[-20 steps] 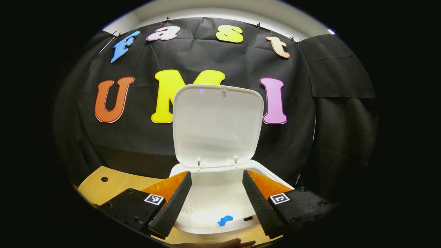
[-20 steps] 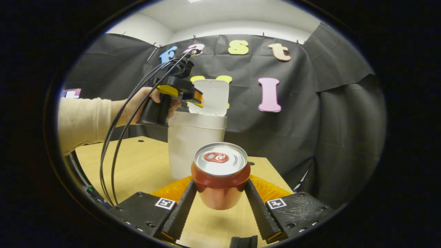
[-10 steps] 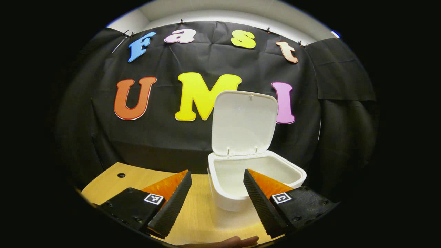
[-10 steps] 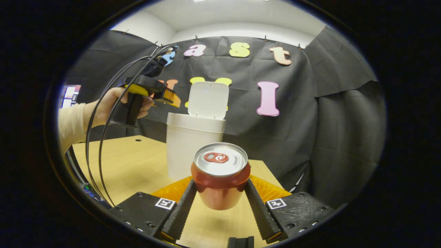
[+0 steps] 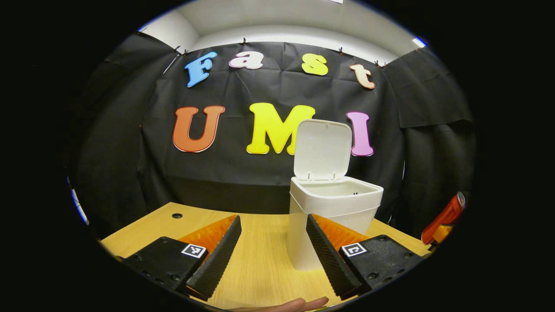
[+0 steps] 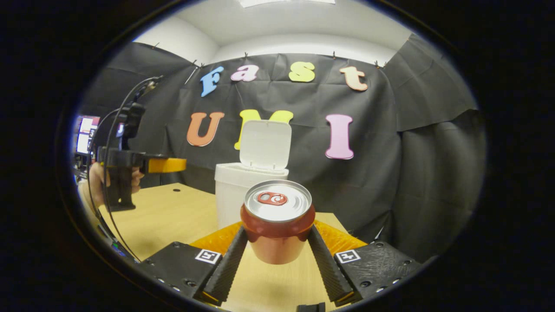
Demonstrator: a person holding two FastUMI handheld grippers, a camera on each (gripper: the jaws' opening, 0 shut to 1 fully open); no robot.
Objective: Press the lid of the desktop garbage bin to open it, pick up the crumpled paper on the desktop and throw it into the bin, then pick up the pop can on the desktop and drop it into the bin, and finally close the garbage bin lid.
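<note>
The white desktop bin (image 5: 331,216) (image 6: 230,190) stands on the wooden table with its lid (image 5: 323,149) (image 6: 264,145) tipped up and back. My left gripper (image 5: 273,253) is open and holds nothing; it hangs in front of the bin and to its left. In the right gripper view the left gripper (image 6: 167,165), held by a hand, sits far left of the bin. My right gripper (image 6: 277,260) is shut on a red pop can (image 6: 277,223), held upright above the table, nearer than the bin. The can (image 5: 444,216) also peeks in at the far right of the left gripper view.
The light wooden table (image 5: 260,260) has a small round hole (image 5: 177,215) near its back left. Cables (image 6: 108,173) trail from the left gripper. A fingertip (image 5: 299,304) shows at the bottom edge. Black cloth closes the back and right side.
My left gripper has pulled back, down and to the left, away from above the bin's mouth. My right gripper still grips the can, with the bin sitting lower in its view.
</note>
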